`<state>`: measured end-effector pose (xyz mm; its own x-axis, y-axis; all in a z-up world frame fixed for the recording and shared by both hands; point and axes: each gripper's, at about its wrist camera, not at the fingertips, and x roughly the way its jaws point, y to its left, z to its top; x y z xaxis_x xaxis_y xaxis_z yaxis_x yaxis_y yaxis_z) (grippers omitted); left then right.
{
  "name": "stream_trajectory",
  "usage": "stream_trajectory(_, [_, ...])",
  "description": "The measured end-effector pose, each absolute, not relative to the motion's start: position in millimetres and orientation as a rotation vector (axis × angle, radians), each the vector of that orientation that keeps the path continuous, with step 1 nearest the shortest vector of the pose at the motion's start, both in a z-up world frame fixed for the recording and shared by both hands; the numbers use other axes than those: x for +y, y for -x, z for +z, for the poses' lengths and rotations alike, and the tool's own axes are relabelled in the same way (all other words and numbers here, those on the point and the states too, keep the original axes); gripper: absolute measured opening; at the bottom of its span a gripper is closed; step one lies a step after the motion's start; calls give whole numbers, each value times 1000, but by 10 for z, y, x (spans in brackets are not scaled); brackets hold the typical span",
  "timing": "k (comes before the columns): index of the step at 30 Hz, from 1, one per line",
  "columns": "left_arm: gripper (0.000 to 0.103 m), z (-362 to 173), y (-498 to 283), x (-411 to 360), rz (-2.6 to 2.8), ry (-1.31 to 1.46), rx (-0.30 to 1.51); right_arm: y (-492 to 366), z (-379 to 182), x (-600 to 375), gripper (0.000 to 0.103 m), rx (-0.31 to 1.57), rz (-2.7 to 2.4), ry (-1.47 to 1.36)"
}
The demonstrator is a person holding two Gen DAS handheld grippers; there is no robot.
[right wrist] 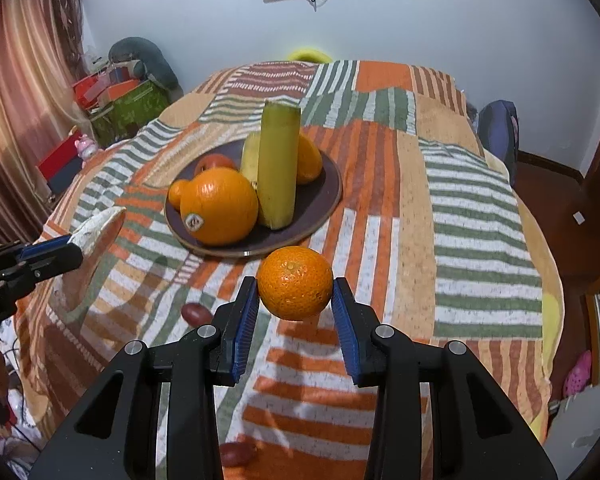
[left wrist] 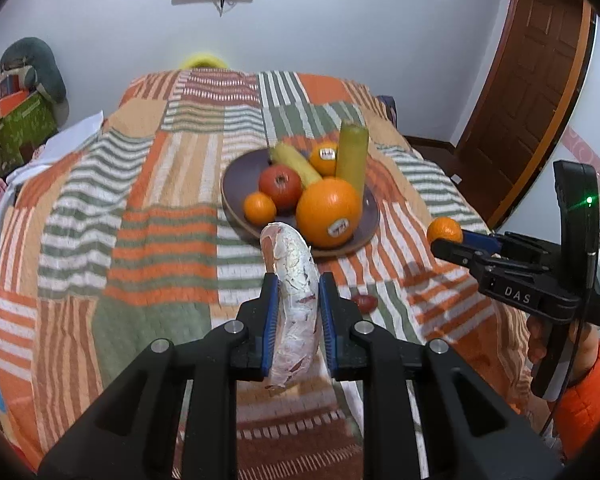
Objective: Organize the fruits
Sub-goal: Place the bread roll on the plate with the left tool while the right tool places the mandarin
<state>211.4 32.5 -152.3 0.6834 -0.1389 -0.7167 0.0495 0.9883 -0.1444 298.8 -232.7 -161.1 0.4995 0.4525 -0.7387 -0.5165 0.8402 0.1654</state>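
A dark round plate on the striped bedspread holds a big orange, small oranges, a red tomato-like fruit, a yellow fruit and an upright green-yellow piece. My left gripper is shut on a long pink-white peeled fruit, held above the bed just short of the plate; it also shows in the right wrist view. My right gripper is shut on a small mandarin, held in the air right of the plate.
Two small dark red fruits lie on the bedspread: one near the grippers, another close to the near edge. Boxes and clutter stand at the left of the bed, a wooden door at the right.
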Motion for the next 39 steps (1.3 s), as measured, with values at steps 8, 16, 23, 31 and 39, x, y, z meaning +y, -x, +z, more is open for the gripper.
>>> stream_trajectory(8, [20, -1380, -2396, 379, -99, 104, 765, -3209, -1548, -2221, 34, 833, 586, 88])
stream_trajectory(16, [20, -1329, -2743, 412, -99, 82, 735, -3495, -1624, -2096, 34, 833, 579, 102])
stream_trajectory(23, [20, -1378, -3074, 515, -86, 78, 732, -3753, -1790, -1980, 34, 870, 588, 115])
stream_trajectory(31, [20, -1498, -3422, 577, -72, 79, 748, -3883, -1875, -1919, 34, 879, 576, 120])
stream_trajectory(39, [20, -1635, -3604, 552, -76, 83, 778, -3885, -1923, -1838, 35, 880, 586, 170])
